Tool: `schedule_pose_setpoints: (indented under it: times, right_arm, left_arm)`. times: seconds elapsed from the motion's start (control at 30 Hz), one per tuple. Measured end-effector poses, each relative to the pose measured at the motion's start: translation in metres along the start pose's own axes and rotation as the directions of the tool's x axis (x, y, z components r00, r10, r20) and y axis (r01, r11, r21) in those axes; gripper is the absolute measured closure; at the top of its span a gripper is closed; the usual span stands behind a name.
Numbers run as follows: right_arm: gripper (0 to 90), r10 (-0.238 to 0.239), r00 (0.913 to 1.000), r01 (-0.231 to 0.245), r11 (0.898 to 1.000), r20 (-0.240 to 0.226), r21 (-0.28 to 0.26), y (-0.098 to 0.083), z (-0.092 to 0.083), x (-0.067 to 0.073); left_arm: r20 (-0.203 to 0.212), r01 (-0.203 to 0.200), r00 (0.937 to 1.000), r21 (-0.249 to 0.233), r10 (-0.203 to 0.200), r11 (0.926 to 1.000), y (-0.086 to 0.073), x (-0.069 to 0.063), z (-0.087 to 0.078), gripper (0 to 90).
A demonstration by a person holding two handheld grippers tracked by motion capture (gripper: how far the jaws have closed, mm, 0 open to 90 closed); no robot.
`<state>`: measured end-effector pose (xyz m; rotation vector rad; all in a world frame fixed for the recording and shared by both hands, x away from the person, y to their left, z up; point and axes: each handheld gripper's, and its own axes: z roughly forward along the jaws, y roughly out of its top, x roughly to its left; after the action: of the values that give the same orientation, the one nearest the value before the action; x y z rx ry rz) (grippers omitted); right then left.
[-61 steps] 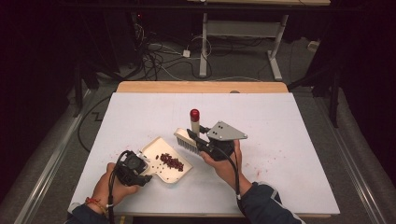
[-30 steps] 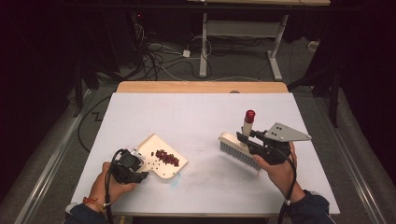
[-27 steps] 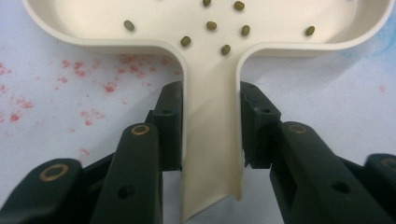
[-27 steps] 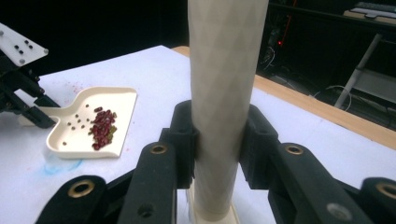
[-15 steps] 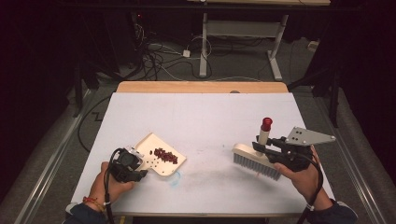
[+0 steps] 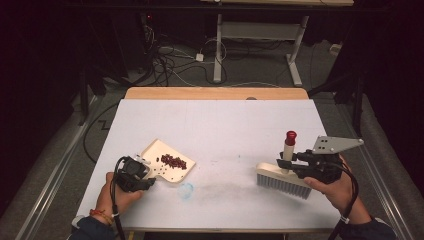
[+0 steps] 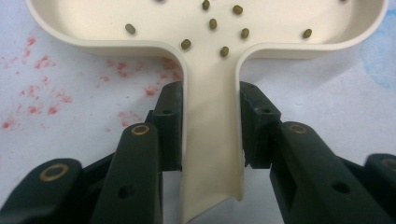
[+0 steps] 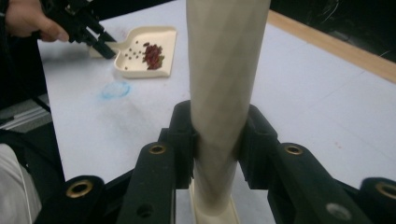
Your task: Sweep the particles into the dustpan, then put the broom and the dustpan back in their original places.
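A cream dustpan lies on the white table at the left, with a heap of dark red beans in it. My left gripper is shut on the dustpan's handle, one pad on each side; loose beans lie in the pan ahead of it. My right gripper is shut on the cream handle of a hand brush at the table's right. The brush handle stands upright with a red cap, and its grey bristles point down at the table.
The white table has a wooden far edge. A faint blue smudge marks the surface right of the dustpan, and red specks stain it beside the dustpan handle. Cables and desk legs stand on the floor beyond.
My right gripper has carried the brush from beside the dustpan across to the right side of the table. The left gripper and the dustpan have stayed where they were.
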<state>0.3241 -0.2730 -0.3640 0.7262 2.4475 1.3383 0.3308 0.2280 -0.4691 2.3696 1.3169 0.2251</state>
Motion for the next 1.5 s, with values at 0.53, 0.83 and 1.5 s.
schedule_pose_setpoints:
  times: [0.53, 0.83, 1.5]
  right_arm:
    - [70.0, 0.027, 0.9990, -0.026, 0.999, -0.036, 0.031, -0.001, 0.016, -0.023]
    - [66.3, 0.063, 0.9966, -0.066, 0.996, 0.053, 0.058, 0.010, 0.039, -0.041]
    - [60.4, 0.143, 0.9648, -0.172, 0.978, 0.221, 0.118, 0.011, 0.086, -0.075]
  left_arm:
    - [-0.050, 0.159, 0.9854, -0.068, -0.163, 0.9849, 0.004, 0.004, 0.006, 63.1]
    - [0.012, 0.182, 0.9833, -0.093, -0.181, 0.9789, 0.004, -0.015, 0.008, 42.8]
    - [-0.097, -0.138, 0.9893, -0.368, 0.109, 0.9194, -0.042, -0.030, -0.023, 18.9]
